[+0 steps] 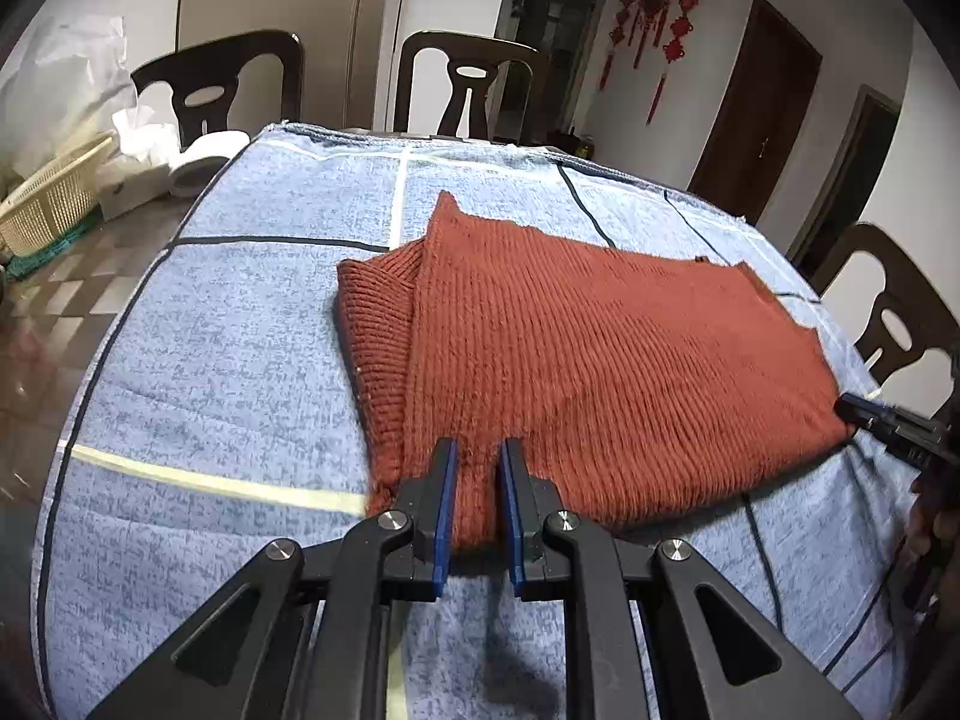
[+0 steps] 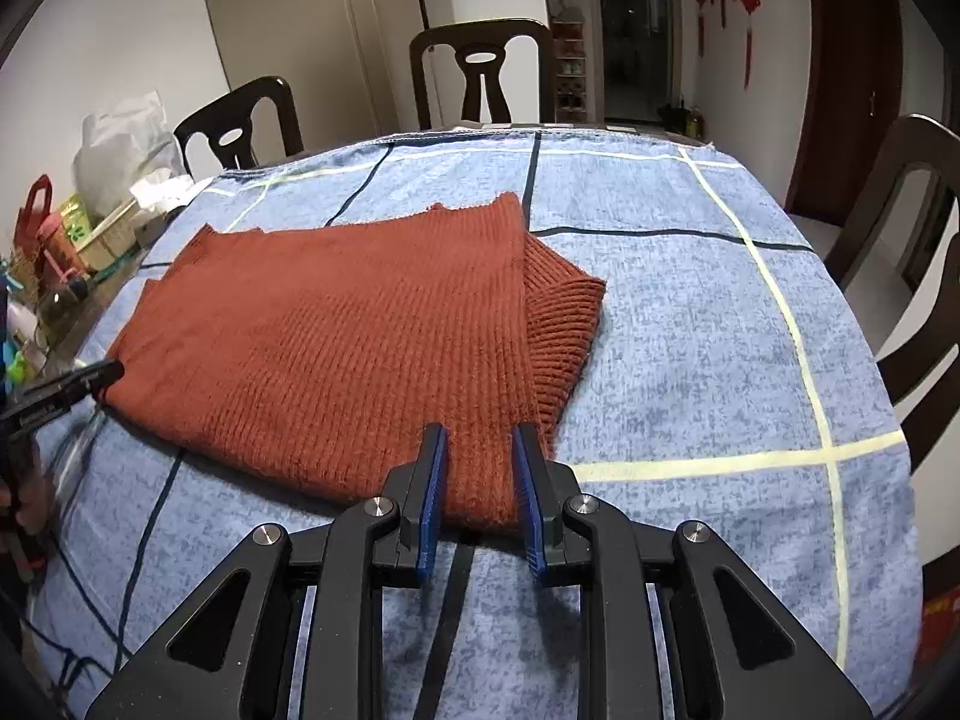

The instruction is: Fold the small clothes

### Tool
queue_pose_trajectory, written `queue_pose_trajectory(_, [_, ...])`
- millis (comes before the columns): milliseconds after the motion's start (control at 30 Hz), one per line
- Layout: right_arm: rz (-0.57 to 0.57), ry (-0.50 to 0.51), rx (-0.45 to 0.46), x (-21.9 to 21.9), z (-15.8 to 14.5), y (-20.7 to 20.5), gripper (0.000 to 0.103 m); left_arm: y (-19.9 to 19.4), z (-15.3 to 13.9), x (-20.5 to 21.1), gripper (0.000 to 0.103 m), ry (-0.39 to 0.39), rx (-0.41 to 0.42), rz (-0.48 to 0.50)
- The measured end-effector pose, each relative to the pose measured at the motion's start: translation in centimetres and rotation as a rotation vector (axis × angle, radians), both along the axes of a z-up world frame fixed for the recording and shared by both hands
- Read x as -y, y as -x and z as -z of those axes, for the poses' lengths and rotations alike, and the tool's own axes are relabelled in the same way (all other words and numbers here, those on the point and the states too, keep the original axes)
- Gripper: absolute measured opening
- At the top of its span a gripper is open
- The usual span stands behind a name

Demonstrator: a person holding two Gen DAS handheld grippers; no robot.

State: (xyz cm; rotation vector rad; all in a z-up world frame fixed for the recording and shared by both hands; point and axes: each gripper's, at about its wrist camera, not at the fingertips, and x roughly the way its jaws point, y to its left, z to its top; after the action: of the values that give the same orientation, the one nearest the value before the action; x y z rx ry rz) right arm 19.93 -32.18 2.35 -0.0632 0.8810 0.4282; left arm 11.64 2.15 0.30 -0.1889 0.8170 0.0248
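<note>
A rust-red ribbed knit sweater [image 1: 588, 354] lies folded on the blue checked cloth [image 1: 228, 324], one sleeve folded under along an edge. My left gripper [image 1: 478, 450] is at the sweater's near left corner, jaws slightly apart with the knit edge between the blue pads. My right gripper [image 2: 478, 435] is at the near right corner of the sweater [image 2: 336, 330], jaws a little apart over the knit. Whether either pinches the fabric is unclear. Each gripper's tip shows at the edge of the other view, the right one [image 1: 870, 414] and the left one [image 2: 90, 378].
Dark wooden chairs [image 1: 468, 90] stand around the table. A woven basket [image 1: 54, 198], tissue box and paper roll sit at the far left. Bottles and bags [image 2: 54, 240] crowd the left edge in the right wrist view. Another chair [image 2: 912, 228] stands at the right.
</note>
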Motion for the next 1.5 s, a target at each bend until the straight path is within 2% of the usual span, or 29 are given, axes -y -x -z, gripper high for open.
queue_pose_trajectory(167, [-0.009,0.020,0.028,-0.6,-1.5,-0.2,0.023,-0.2,-0.9,0.1,0.017,-0.006,-0.016,-0.004])
queue_pose_trajectory(367, [-0.025,0.013,0.030,-2.1,-1.8,-2.1,0.023,-2.3,-2.9,0.5,0.017,-0.080,0.053,0.000])
queue_pose_trajectory(500, [0.001,0.026,-0.010,-2.0,-0.3,-3.7,0.023,-4.4,-2.1,0.4,0.017,-0.115,0.031,-0.009])
queue_pose_trajectory(567, [0.009,0.008,-0.017,-1.5,0.1,-3.9,0.023,-5.1,-0.9,0.2,0.017,-0.121,-0.011,-0.019])
queue_pose_trajectory(967, [-0.006,0.027,0.010,-1.7,0.3,-3.6,0.023,-4.7,-0.3,0.0,0.017,-0.115,0.007,-0.025])
queue_pose_trajectory(1267, [-0.006,0.034,0.064,-1.8,-1.5,-2.0,0.023,-4.0,-1.5,0.3,0.017,-0.125,0.005,-0.029])
queue_pose_trajectory(1367, [-0.009,0.056,0.038,-1.7,-0.5,-2.1,0.023,-3.5,-1.8,0.1,0.017,-0.153,0.012,-0.053])
queue_pose_trajectory(1433, [-0.001,0.048,0.032,-1.3,-0.1,-2.3,0.023,-3.4,-1.3,-0.2,0.017,-0.186,-0.007,-0.072])
queue_pose_trajectory(1500, [0.006,0.041,0.030,-1.1,-0.4,-2.2,0.023,-3.4,-0.7,-0.5,0.018,-0.185,-0.031,-0.079])
